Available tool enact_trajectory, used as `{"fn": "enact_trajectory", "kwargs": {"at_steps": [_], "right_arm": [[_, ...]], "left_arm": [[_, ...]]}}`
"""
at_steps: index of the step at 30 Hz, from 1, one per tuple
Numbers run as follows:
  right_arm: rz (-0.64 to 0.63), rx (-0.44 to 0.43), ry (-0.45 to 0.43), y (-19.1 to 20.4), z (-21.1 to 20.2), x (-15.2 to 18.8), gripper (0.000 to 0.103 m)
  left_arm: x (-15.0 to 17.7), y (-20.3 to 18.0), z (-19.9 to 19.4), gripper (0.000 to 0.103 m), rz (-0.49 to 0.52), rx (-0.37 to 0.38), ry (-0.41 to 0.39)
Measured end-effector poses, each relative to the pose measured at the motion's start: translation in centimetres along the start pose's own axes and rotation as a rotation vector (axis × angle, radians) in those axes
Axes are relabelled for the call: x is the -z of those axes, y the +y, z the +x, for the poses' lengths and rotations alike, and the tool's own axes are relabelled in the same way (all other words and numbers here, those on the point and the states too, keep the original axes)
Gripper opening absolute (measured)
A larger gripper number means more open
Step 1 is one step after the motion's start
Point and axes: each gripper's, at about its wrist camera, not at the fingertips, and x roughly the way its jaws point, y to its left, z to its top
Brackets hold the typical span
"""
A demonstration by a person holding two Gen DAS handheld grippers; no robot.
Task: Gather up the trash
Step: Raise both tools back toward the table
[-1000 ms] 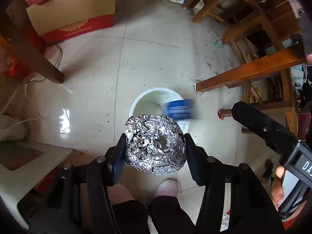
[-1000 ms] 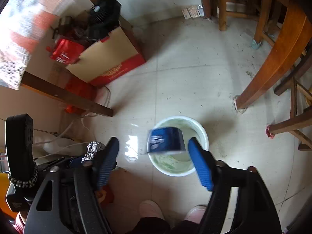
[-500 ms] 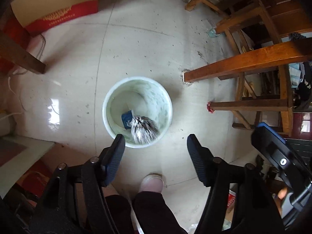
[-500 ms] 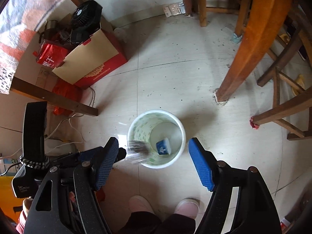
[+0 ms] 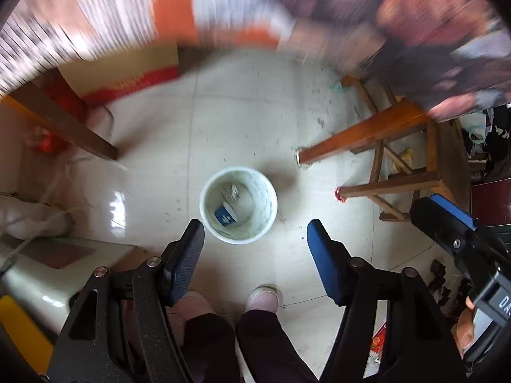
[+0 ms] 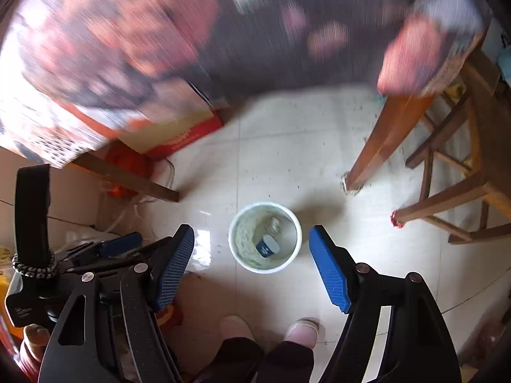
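A white trash bin (image 5: pixel 270 204) stands on the tiled floor, also in the right wrist view (image 6: pixel 297 233). Inside it lie a blue carton (image 5: pixel 226 217) (image 6: pixel 267 246) and a crumpled foil ball (image 5: pixel 232 191) (image 6: pixel 275 223). My left gripper (image 5: pixel 255 233) is open and empty, high above the bin. My right gripper (image 6: pixel 251 239) is open and empty, also high above the bin. The right gripper shows at the right edge of the left wrist view (image 5: pixel 447 223); the left gripper shows at the left of the right wrist view (image 6: pixel 121 245).
A patterned tablecloth edge (image 5: pixel 223 3) (image 6: pixel 159 48) hangs blurred across the top. Wooden table legs (image 5: pixel 361 137) (image 6: pixel 383 146) and stool rungs stand right of the bin. A red-and-tan carton (image 5: pixel 134 70) lies at the back left. The person's feet (image 5: pixel 263 296) are below the bin.
The blue carton and then the foil ball dropped into the bin. Both open grippers have risen and pulled back; the bin looks smaller and the tablecloth edge has come into view.
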Motion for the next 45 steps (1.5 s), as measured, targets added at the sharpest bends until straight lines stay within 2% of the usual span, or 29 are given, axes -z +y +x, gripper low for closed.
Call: {"fn": "enact_trajectory", "kwargs": {"at_steps": [10, 17, 26, 30, 34, 36, 37, 39, 45], "right_arm": [[-0.021, 0.0, -0.122, 5.0, -13.2, -3.4, 0.071], [-0.021, -0.006, -0.226, 9.1, -21.9, -4.8, 0.071], [-0.012, -0.005, -0.392, 13.3, -31.6, -4.4, 0.071], [-0.012, 0.006, -0.486, 14.3, -34.9, -3.8, 0.073], [-0.007, 0.01, -0.561, 14.6, -37.2, -3.7, 0.075], [-0.005, 0.02, -0.592, 14.4, -38.0, -3.8, 0.076], [-0.003, 0.024, -0.6, 14.3, -38.3, -3.8, 0.079], [0.007, 0.029, -0.619, 13.9, -38.8, -4.1, 0.085], [0.023, 0.039, -0.644, 11.6, -38.9, -6.9, 0.086]], "left_arm": [[-1.9, -2.3, -17.6, 0.066, 0.035, -0.01, -0.164], [-2.4, -3.8, -30.0, 0.066, 0.108, -0.037, -0.344], [-1.0, -4.4, -41.5, 0.066, 0.173, 0.015, -0.51], [0.0, -4.7, -45.2, 0.066, 0.201, 0.028, -0.579], [0.4, -5.2, -47.9, 0.075, 0.223, 0.044, -0.641], [0.5, -5.5, -48.7, 0.08, 0.236, 0.032, -0.664], [0.4, -5.7, -49.0, 0.085, 0.24, 0.026, -0.674], [0.2, -6.0, -49.5, 0.089, 0.243, 0.028, -0.691], [-2.5, -7.6, -49.5, 0.089, 0.256, 0.011, -0.704]]}}
